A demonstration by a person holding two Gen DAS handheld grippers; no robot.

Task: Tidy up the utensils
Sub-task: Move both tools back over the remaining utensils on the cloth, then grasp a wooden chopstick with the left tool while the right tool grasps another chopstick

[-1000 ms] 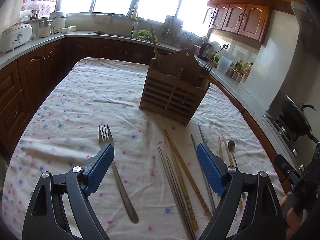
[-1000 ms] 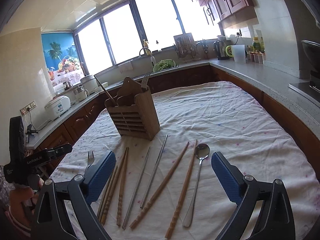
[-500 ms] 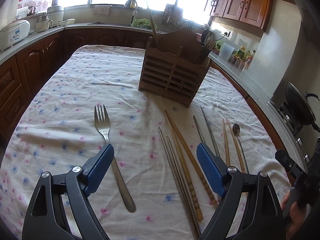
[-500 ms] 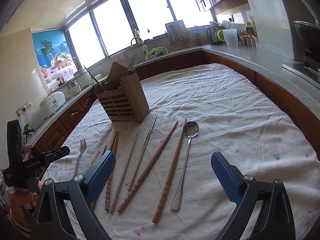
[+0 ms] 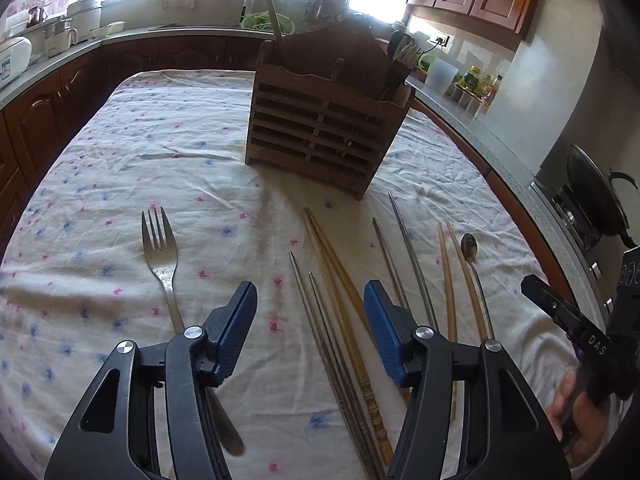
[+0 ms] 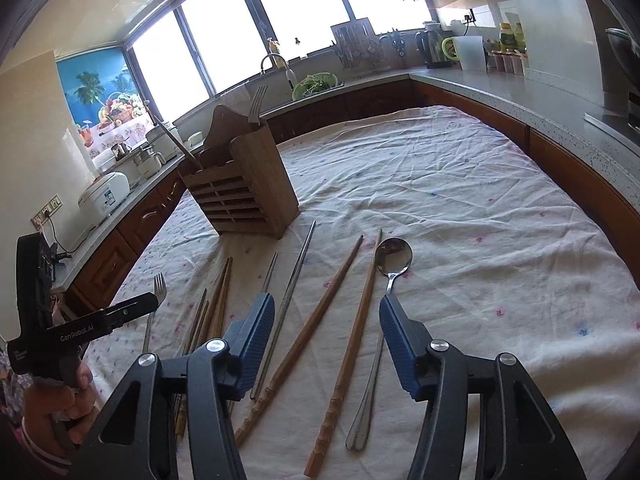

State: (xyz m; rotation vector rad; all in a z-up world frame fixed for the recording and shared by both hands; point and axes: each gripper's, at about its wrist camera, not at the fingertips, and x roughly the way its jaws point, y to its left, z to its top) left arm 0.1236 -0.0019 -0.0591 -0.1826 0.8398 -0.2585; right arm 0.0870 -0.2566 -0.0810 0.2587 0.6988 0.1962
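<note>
Steel fork (image 5: 162,258) lies plain only leftward.

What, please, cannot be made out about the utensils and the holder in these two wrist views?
- Left wrist view: the steel fork handle is partly covered by the left gripper.
- Right wrist view: the slatted wooden utensil holder walls hide what lies inside; only one fork's tines and a stick show above.
- Right wrist view: the round-bowled steel spoon handle runs partly behind a finger of the right gripper.
- Counter bottles: labels too small.
</note>
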